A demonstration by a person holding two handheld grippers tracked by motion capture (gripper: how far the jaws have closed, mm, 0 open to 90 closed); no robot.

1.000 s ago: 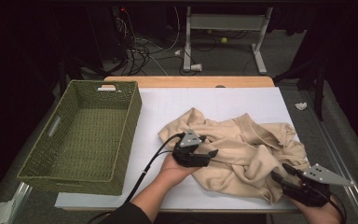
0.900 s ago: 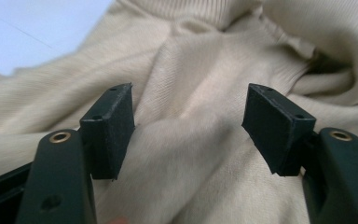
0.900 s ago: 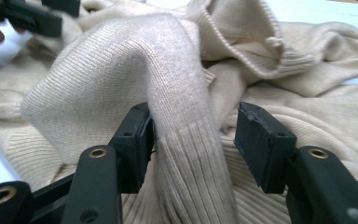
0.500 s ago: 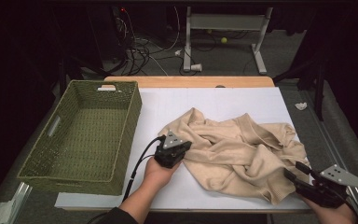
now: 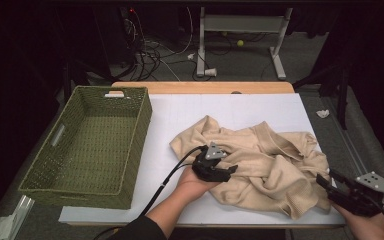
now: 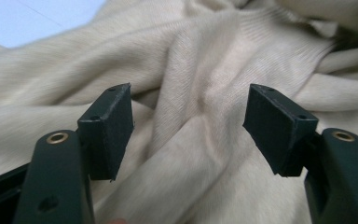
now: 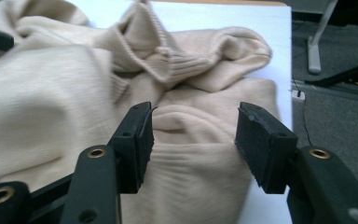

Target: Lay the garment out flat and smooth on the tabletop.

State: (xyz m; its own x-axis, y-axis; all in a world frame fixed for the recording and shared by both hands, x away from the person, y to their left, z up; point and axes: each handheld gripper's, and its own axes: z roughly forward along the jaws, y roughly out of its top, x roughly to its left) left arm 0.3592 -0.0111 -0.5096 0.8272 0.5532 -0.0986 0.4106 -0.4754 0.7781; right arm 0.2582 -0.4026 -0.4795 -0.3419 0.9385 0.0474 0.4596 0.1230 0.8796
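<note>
One crumpled cream knitted sweater sprawls over the centre and lower right of the high view on the white table cover, its long axis running from upper left to lower right. The left gripper sits at the garment's lower-left edge, nearer the bulk of the cloth; its jaws have just been opening and stand apart over a raised fold, which lies between them without the pads pressing it. The right gripper waits at the lower-right hem, jaws parted, cloth ahead of them but ungripped. The empty green woven basket sits well apart at left.
</note>
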